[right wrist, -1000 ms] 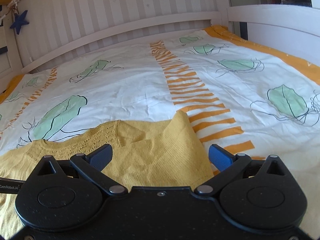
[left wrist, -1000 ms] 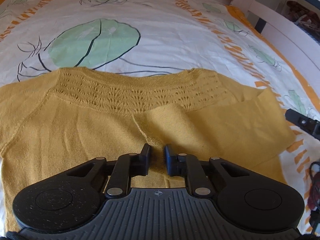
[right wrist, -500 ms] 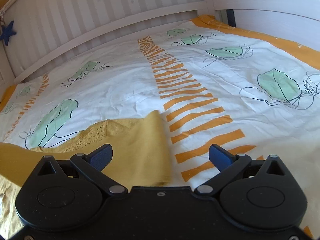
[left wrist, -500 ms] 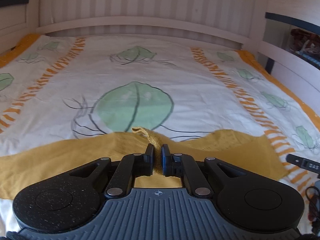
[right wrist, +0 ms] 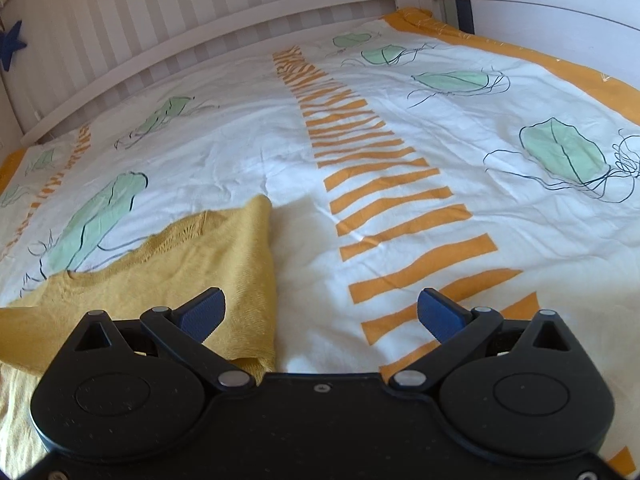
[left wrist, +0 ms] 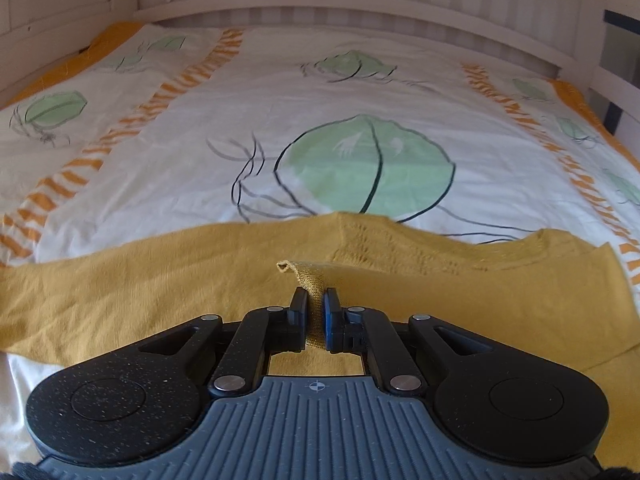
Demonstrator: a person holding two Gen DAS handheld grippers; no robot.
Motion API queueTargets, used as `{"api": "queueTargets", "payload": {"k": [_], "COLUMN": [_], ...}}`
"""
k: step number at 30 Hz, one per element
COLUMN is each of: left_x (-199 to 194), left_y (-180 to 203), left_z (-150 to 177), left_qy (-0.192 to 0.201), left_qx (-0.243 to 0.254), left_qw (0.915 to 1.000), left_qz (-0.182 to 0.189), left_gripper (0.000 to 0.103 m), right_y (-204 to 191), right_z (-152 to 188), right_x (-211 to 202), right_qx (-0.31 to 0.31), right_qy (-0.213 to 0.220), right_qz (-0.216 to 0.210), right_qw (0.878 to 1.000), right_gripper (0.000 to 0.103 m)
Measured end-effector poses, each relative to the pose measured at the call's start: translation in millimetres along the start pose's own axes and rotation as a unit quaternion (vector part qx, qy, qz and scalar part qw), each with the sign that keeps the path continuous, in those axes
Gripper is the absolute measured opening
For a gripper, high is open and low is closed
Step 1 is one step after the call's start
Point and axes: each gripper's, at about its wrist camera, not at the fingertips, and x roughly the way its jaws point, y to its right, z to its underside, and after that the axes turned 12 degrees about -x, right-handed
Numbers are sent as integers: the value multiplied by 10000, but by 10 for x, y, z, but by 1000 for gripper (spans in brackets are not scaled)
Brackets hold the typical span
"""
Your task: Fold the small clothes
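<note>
1. the left gripper (left wrist: 315, 300) is pinched nearly closed on a narrow strip of the mustard knit top (left wrist: 168, 280), lifting that bit clear while the rest lies on the bedspread (left wrist: 280, 92).
2. the right gripper (right wrist: 320, 314) stands wide open with nothing between its blue pads (right wrist: 202, 314); its left pad hangs over the top's folded right edge, the other over bare bedspread.
3. the top sits at the near end of the bed, spread flat, with its lacy neckline (left wrist: 384, 240) on the far side toward the headboard rail (left wrist: 320, 0).
4. its long axis seems to run across the bed, left to right; how far it reaches to the left is cut off in both views.
5. risk: the grip holds only a thin edge, so a quick pull could slip it free, i think.
6. risk: with the right side not pinned, carrying the strip over may drag the whole top and undo the fold already lying there.
</note>
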Motion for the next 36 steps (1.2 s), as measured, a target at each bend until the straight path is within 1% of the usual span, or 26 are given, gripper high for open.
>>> {"api": "queueTargets", "payload": {"k": [4, 8, 10, 12, 14, 18, 20, 22, 24, 25, 28, 31, 33, 35, 36], "left_x": [165, 303, 333, 297, 264, 239, 232, 243, 232, 229, 225, 230, 230, 232, 233], "left_y": [-80, -165, -240, -297, -315, -260, -228, -187, -173, -166, -161, -216, -270, -327, -349], "left_z": [73, 179, 238, 281, 311, 396, 456, 521, 588, 610, 631, 606, 598, 585, 581], "left_qy": [-248, -414, -466, -370, -339, -232, -101, 97, 288, 369, 494, 496, 483, 463, 453], "left_qx": [-29, -39, -73, -67, -5, 227, 332, 360, 368, 397, 419, 246, 103, -52, -116], "left_qw": [9997, 9988, 9985, 9991, 9993, 9991, 9989, 9986, 9980, 9976, 9970, 9981, 9987, 9989, 9988], "left_qz": [-35, -246, -279, -175, -169, -263, -330, -387, -421, -433, -415, -258, -112, 74, 164], "left_gripper": [9, 14, 19, 20, 21, 25, 26, 28, 29, 29, 29, 30, 32, 36, 40], "right_y": [-39, -87, -91, -91, -94, -98, -85, -84, -90, -105, -208, -320, -356, -336, -296], "right_z": [19, 54, 84, 95, 97, 97, 78, 44, -23, -63, -204, -309, -330, -309, -283], "right_x": [65, 171, 222, 235, 235, 223, 181, 111, 87, 99, 199, 382, 549, 718, 780], "right_qx": [-86, -351, -449, -491, -512, -512, -453, -432, -377, -381, -615, -844, -952, -1042, -1034], "right_qy": [-114, -386, -516, -518, -519, -471, -331, -79, 121, 153, 134, 53, -117, -368, -420], "right_qz": [20, 270, 365, 379, 396, 420, 460, 531, 513, 470, 449, 486, 632, 878, 949], "right_qw": [9999, 9983, 9970, 9967, 9966, 9967, 9974, 9976, 9979, 9981, 9970, 9952, 9934, 9900, 9892], "right_gripper": [102, 102, 102, 102, 102, 102, 102, 102, 102, 102, 102, 102, 102, 101, 101]}}
